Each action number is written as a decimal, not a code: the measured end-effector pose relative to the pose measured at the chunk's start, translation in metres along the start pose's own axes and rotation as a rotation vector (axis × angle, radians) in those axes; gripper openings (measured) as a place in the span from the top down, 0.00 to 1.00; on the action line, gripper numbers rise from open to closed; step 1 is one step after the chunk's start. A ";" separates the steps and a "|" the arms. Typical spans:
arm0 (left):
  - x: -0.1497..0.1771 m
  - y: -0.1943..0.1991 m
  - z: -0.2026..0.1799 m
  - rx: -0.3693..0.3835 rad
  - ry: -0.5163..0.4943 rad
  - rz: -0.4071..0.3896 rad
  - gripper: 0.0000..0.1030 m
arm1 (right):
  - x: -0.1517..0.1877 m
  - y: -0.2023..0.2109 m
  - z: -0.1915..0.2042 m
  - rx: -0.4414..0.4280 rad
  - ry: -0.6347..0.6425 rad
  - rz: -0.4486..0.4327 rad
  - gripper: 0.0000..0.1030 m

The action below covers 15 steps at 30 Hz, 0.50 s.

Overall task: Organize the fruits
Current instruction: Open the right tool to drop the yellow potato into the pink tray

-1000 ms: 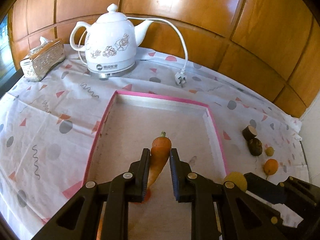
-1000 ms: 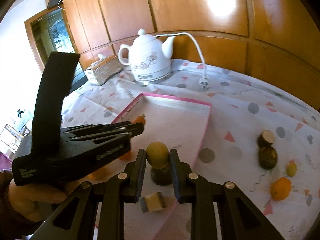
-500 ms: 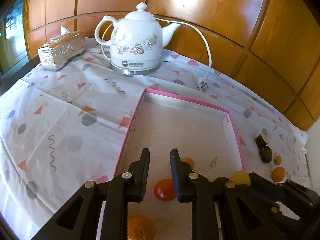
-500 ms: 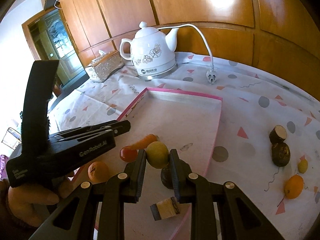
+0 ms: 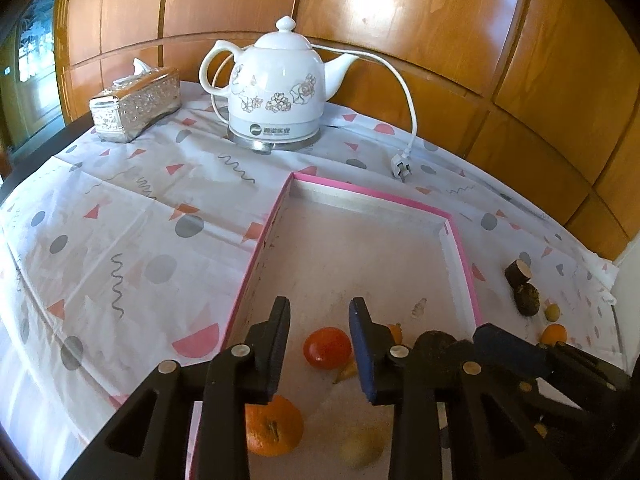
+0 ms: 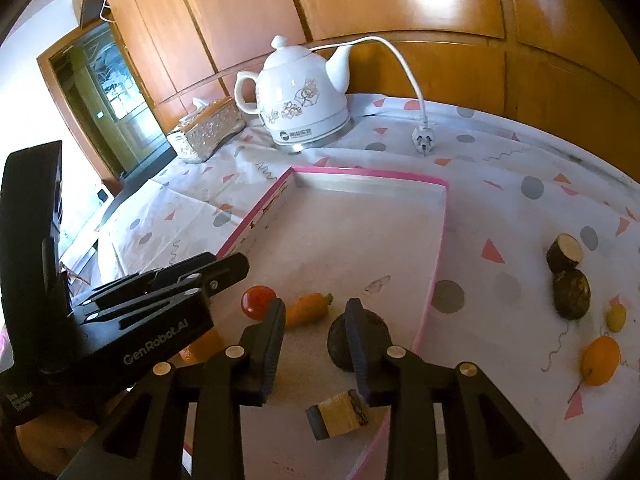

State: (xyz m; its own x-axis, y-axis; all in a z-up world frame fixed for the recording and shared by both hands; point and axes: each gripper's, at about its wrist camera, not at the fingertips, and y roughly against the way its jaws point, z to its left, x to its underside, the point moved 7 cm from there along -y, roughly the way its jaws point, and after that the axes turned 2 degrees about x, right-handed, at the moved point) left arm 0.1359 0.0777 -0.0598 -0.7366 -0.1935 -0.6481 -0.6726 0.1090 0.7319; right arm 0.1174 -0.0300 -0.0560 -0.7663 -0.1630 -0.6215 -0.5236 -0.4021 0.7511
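Pink-rimmed tray [image 6: 438,240] holds the placed fruit at its near end. Both grippers are opening, nothing between the jaws. Remaining orange [image 6: 600,361] lies on the tablecloth off the tray's right edge, nearer the right gripper [image 6: 316,320] than the left gripper [image 5: 320,328].

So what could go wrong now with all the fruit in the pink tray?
Both grippers' jaws are opening with nothing between them. The left gripper and right gripper hover close together over the tray, so they might bump. The tomato and dark round fruit sit right under the right gripper's fingers and could get nudged and roll. The cut block lies near the tray's near rim and might be knocked out.
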 end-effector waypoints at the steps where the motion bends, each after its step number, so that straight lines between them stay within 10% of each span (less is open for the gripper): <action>1: 0.000 0.003 -0.001 -0.001 -0.007 -0.008 0.70 | 0.000 0.003 -0.002 0.008 -0.007 -0.006 0.70; 15: 0.015 0.016 -0.041 0.056 -0.091 -0.005 0.70 | 0.006 0.039 -0.043 0.107 -0.081 -0.079 0.70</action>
State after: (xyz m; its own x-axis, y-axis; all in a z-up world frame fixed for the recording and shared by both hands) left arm 0.1171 0.0365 -0.0494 -0.7350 -0.1050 -0.6699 -0.6772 0.1631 0.7175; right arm 0.1080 -0.0854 -0.0401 -0.7464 -0.0600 -0.6627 -0.6168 -0.3114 0.7229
